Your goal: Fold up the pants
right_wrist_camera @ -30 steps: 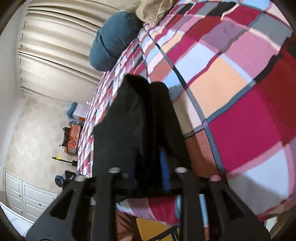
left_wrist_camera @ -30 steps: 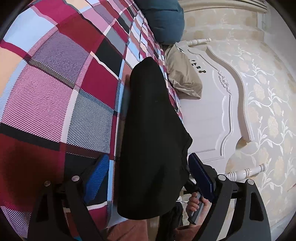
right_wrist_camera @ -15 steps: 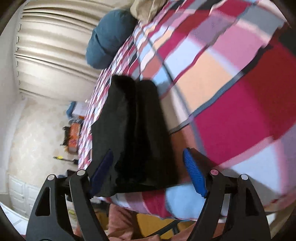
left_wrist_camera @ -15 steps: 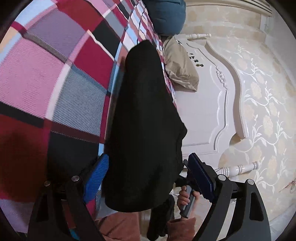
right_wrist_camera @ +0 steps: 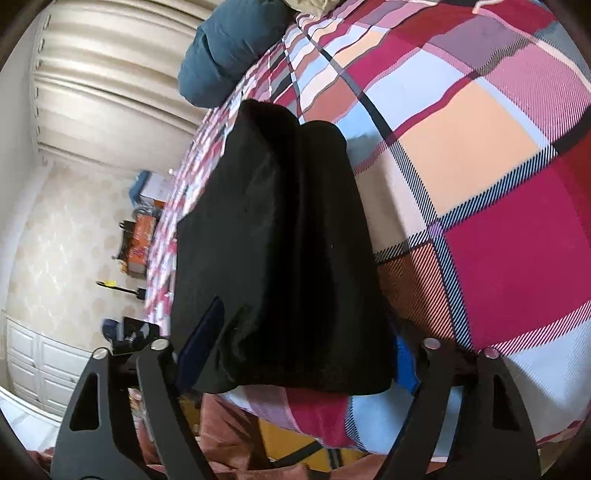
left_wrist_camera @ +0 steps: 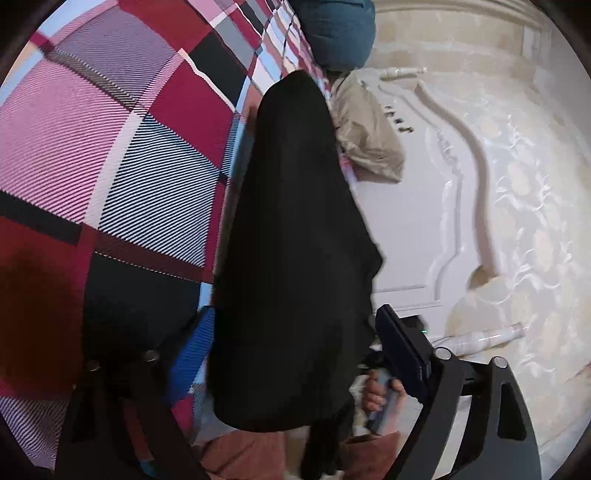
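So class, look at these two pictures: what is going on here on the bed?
A person is folding black pants on a bed with a plaid cover, using a gripper in each hand. The pants lie folded into a narrow stack near the bed's edge. The left gripper and right gripper each straddle one end of the stack; both pairs of jaws are closing around the cloth, not yet pinching it.

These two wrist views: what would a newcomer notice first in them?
First, the black pants, folded into a long dark bundle near the edge of the bed. Next, the bright checked bedcover in red, pink and peach that fills the space beneath and beside them. Then the blue pillow at the far end, by the white headboard.
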The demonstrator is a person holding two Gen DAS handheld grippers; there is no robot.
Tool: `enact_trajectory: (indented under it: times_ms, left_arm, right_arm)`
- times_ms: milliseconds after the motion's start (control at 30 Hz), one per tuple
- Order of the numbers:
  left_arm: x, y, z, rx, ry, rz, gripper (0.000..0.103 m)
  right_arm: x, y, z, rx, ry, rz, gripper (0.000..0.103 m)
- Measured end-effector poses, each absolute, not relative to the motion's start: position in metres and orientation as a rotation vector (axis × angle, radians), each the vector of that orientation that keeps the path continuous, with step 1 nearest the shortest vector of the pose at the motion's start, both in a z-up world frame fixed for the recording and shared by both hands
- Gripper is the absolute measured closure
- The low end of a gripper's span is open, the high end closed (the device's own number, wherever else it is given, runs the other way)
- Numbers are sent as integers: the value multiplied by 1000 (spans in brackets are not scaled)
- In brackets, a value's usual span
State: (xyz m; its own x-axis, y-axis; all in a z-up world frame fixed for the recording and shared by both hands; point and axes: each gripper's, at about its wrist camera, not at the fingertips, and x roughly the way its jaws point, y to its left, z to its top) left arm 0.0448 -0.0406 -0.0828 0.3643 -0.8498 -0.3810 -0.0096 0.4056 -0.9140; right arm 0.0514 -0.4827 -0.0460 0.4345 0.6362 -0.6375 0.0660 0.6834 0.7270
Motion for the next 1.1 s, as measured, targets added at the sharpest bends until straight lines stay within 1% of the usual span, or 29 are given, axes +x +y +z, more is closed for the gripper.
enact_trajectory:
  times_ms: [33,67,133,200,300,433,700,1100]
  left_arm:
    - [45,-44,-84,-959,1086,-641,47]
    - [45,-47,-85,-925,1097,-621,53]
    - [43,-46,-87,-926,1091,-610,56]
    - [42,-47,-86,-910,1094,-600,64]
    - [38,-51,-79,-841,1082,-578,69]
    - [37,-57,-69,-765,1066,-558,72]
    - [34,-58,-65,-711,1043,-533,74]
    - [31,-47,-63,-708,1017,-503,74]
  right_arm:
    - [51,-481,-45,753,1084,397,32]
    - [52,-481,-45,746,1088,394,35]
    - [53,-481,-47,737,1096,391,45]
    - [52,-481,-49,742,1099,406,52]
    - [51,-479,-50,749,1095,412,57]
    - [50,-478,-48,745,1087,408,59]
    - [44,-472,-42,723,1077,395,64]
    - [46,-456,-38,706,1082,397,65]
